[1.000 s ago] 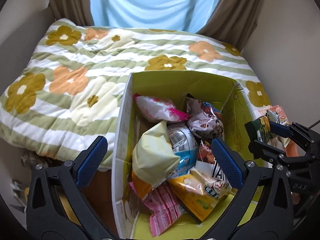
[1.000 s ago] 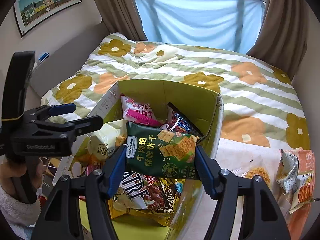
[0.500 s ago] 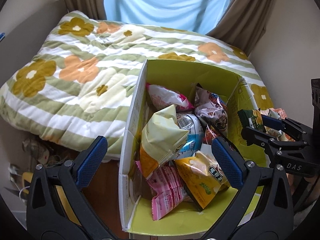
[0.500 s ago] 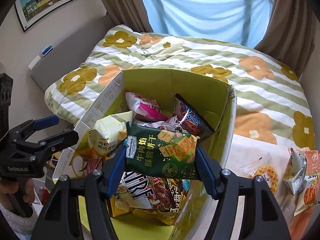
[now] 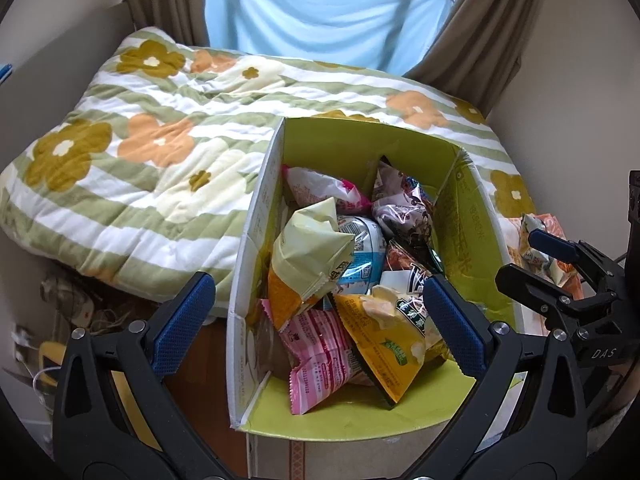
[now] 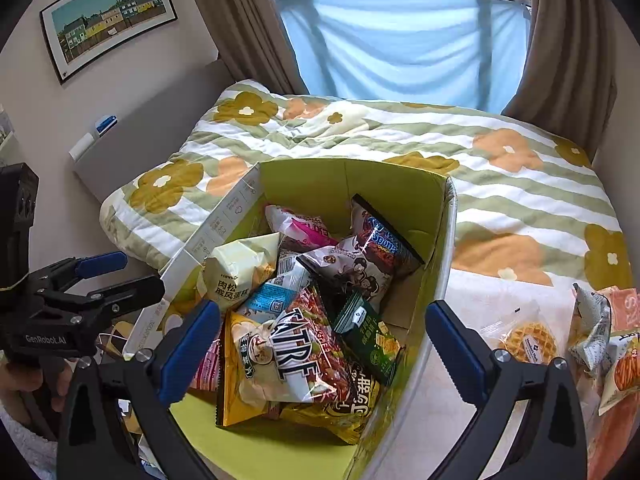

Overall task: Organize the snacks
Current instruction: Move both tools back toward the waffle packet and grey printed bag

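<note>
A green-lined cardboard box (image 5: 256,216) (image 6: 400,184) stands at the bed's foot, holding several snack packets. A dark green cracker packet (image 6: 366,334) lies inside by the right wall, on the pile. My right gripper (image 6: 322,344) is open and empty above the box; it also shows at the right of the left wrist view (image 5: 532,260). My left gripper (image 5: 316,320) is open and empty over the box's near left wall; it shows at the left of the right wrist view (image 6: 116,276). More packets (image 6: 600,336) and a wrapped waffle (image 6: 524,340) lie to the right of the box.
A bed with a flowered, striped quilt (image 5: 160,128) lies behind the box. Brown curtains and a blue cloth (image 6: 400,44) hang at the window. A grey cabinet (image 6: 132,140) stands left of the bed. Clutter and cables (image 5: 60,304) lie on the floor at left.
My right gripper opened and the green cracker packet dropped into the box. Both grippers pulled back and up from the box.
</note>
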The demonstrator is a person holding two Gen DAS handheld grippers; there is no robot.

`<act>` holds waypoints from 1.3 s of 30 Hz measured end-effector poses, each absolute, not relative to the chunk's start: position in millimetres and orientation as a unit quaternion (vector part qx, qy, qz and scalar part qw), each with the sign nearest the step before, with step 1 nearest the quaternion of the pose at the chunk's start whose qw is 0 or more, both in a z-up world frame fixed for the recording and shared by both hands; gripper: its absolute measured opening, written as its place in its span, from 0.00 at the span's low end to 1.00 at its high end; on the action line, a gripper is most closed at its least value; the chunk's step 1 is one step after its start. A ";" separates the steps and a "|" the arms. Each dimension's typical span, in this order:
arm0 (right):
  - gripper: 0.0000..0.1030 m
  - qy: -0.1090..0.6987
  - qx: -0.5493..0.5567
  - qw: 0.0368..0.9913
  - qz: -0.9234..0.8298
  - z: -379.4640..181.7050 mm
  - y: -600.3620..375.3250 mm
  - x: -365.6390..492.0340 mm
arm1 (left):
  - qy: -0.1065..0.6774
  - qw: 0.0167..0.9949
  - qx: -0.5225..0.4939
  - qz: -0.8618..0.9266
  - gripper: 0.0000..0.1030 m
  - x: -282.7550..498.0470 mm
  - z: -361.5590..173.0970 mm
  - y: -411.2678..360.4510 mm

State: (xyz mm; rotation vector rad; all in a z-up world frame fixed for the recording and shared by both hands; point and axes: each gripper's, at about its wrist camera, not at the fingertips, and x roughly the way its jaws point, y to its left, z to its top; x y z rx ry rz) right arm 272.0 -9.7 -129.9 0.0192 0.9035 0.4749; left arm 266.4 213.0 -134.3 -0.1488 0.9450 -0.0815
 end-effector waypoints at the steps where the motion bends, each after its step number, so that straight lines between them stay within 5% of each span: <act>1: 0.99 0.433 0.010 0.872 0.226 -130.1 -10.4 269.2 | 0.454 0.887 -0.071 -0.042 1.00 265.3 -133.8 212.9; 19: 0.99 0.399 0.044 0.903 0.151 -91.5 -68.5 222.8 | 0.411 0.901 -0.060 -0.128 1.00 256.2 -99.0 157.1; 39: 0.99 0.422 -0.006 0.896 0.137 -83.0 -278.9 272.1 | 0.446 0.886 -0.064 -0.108 1.00 287.6 -111.7 -70.7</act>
